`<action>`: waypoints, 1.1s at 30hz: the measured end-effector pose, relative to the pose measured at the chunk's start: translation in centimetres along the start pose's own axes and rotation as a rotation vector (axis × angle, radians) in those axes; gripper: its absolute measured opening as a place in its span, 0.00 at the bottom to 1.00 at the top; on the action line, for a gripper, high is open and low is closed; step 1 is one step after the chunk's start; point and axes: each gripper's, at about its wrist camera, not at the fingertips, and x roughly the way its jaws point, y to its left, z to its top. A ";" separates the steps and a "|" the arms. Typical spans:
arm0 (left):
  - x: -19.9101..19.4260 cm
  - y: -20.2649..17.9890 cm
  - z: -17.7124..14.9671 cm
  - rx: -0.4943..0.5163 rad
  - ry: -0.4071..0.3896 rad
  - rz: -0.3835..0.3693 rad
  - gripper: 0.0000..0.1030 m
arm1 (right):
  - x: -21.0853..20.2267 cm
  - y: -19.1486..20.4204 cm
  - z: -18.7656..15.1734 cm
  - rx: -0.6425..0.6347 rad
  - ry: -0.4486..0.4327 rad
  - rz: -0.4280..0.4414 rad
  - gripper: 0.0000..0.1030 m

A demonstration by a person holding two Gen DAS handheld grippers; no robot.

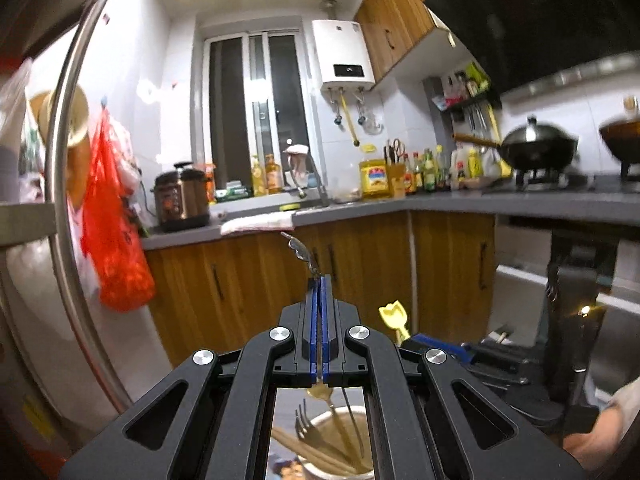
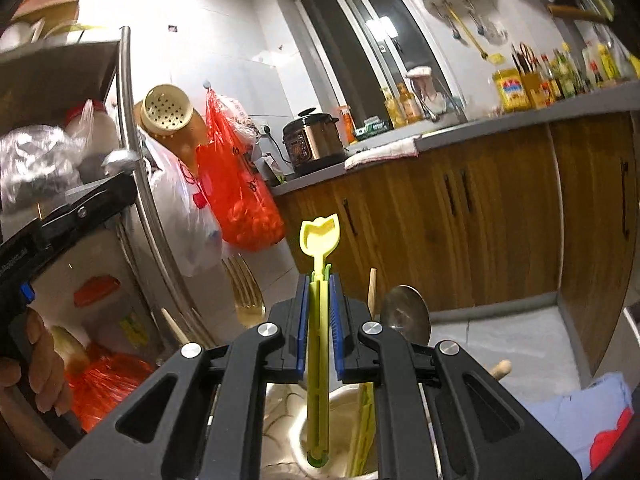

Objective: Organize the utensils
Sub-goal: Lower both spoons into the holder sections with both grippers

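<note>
— What has each claw got hold of?

— The left gripper (image 1: 320, 280) is squeezed fully shut on a thin metal utensil (image 1: 299, 249), whose shiny end sticks out past the blue pads toward the far cabinets; whether it is a spoon or a fork I cannot tell. The right gripper (image 2: 319, 280) is nearly closed, clamped on a yellow-green plastic utensil (image 2: 319, 236) standing upright, its tulip-shaped top above the pads.

— And the other utensils?

— Below the left gripper sits a pale holder (image 1: 340, 416) with a fork (image 1: 306, 424) and gold-coloured pieces in it. In the right view a gold fork (image 2: 246, 292) rises on the near left and a metal spoon (image 2: 406, 312) on the near right.

— The room around them?

— A small kitchen. A grey countertop (image 1: 360, 208) runs along the far wall above wooden cabinets (image 1: 248, 280), carrying a pressure cooker (image 1: 182, 196) on the left, a white cloth (image 1: 258, 222) over the edge, and bottles (image 1: 424, 172) further right. A lidded wok (image 1: 536, 148) sits on the stove at far right. A red plastic bag (image 1: 116, 236) hangs on the left beside a steel rack (image 1: 64, 160). A window (image 1: 256, 116) and a white water heater (image 1: 344, 56) are on the far wall.
</note>
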 end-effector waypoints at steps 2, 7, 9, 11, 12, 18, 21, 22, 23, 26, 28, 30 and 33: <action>0.3 -0.4 -0.5 0.021 0.006 0.008 0.02 | 0.4 0.1 -0.5 -0.022 0.000 -0.010 0.10; 0.6 -0.7 -1.7 0.017 0.036 -0.014 0.02 | 0.8 0.1 -1.8 -0.060 0.016 -0.023 0.10; 0.5 -0.7 -2.2 0.014 0.051 -0.026 0.02 | 0.6 0.0 -2.2 -0.070 0.025 -0.027 0.10; 0.2 -0.8 -2.6 0.008 0.066 -0.038 0.02 | 0.2 -0.1 -2.5 -0.070 0.040 -0.023 0.10; 0.1 -0.8 -2.8 0.006 0.072 -0.043 0.02 | 0.0 -0.2 -2.6 -0.074 0.046 -0.022 0.10; -0.5 -0.9 -4.0 -0.030 0.141 -0.085 0.02 | -1.6 -0.7 -3.3 -0.059 0.096 -0.018 0.10; -0.5 -0.6 -4.7 -0.059 0.182 -0.108 0.02 | -2.6 -0.5 -3.5 -0.078 0.121 -0.021 0.10; -0.5 -0.6 -5.0 -0.066 0.193 -0.113 0.02 | -2.9 -0.4 -3.6 -0.088 0.129 -0.025 0.10; -0.5 -0.5 -5.2 -0.075 0.202 -0.120 0.03 | -3.3 -0.3 -3.6 -0.095 0.141 -0.026 0.10; -0.3 -0.6 -5.8 -0.101 0.232 -0.149 0.03 | -3.3 -0.3 -3.9 -0.094 0.183 -0.035 0.10; 0.0 -0.9 -6.1 -0.096 0.253 -0.154 0.03 | -3.0 -0.5 -4.2 -0.083 0.221 -0.041 0.10; 0.3 -1.1 -6.4 -0.098 0.276 -0.164 0.03 | -2.6 -0.7 -4.4 -0.071 0.258 -0.056 0.10; 0.6 -1.2 -6.8 -0.107 0.301 -0.180 0.03 | -2.5 -0.8 -4.4 -0.068 0.268 -0.060 0.10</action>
